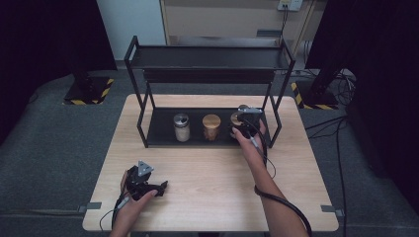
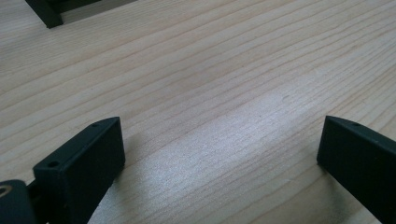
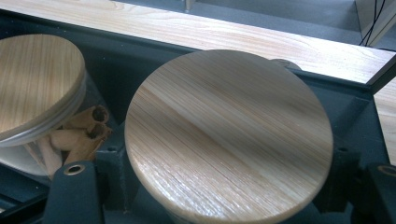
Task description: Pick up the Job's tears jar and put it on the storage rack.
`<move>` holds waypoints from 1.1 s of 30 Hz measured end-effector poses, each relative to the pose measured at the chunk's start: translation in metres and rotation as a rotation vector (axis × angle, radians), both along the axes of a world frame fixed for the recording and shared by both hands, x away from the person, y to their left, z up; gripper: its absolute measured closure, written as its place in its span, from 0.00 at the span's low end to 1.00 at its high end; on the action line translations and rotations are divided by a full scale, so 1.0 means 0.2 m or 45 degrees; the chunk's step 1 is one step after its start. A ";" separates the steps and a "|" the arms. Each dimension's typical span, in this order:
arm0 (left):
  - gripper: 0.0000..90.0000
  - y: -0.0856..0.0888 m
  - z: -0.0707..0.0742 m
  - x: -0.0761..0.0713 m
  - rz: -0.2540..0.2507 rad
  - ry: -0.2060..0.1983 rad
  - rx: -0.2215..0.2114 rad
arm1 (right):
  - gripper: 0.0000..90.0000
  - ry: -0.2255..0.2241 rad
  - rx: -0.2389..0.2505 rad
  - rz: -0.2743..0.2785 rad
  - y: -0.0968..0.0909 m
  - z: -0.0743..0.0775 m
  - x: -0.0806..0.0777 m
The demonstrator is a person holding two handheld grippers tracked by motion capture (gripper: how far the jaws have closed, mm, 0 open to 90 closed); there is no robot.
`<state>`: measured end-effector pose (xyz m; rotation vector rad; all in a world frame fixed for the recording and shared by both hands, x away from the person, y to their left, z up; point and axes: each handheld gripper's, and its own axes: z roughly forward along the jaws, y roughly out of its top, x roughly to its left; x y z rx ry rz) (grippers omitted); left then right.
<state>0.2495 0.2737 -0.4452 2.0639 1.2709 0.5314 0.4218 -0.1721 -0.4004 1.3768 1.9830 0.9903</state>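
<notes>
Three jars stand in a row on the lower shelf [image 1: 160, 134] of a black rack. The right jar [image 1: 235, 118] has a round wooden lid [image 3: 229, 135], and my right gripper [image 1: 245, 121] is shut on it below that lid, one jaw on each side [image 3: 224, 191]. Beside it, the middle jar [image 1: 211, 127] has a wooden lid too [image 3: 37, 79] and holds brown rolled sticks. The left jar [image 1: 182, 127] has a silver lid and pale contents. My left gripper [image 1: 159, 188] rests on the table near the front left, open, with bare wood between its jaws [image 2: 222, 135].
The rack's upper shelf [image 1: 207, 57] overhangs the jars, and its black posts [image 1: 144, 116] stand at each end. The wooden table [image 1: 212, 182] stretches between the rack and the person. Cables trail from both grippers.
</notes>
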 end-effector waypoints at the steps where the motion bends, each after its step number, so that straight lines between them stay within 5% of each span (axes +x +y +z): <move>1: 0.00 0.00 0.00 0.00 0.000 0.000 0.000 | 0.29 0.001 0.004 -0.002 0.00 0.00 0.00; 33: 0.00 0.00 0.00 0.00 0.001 0.000 0.000 | 0.29 0.009 0.013 -0.007 -0.02 -0.06 0.00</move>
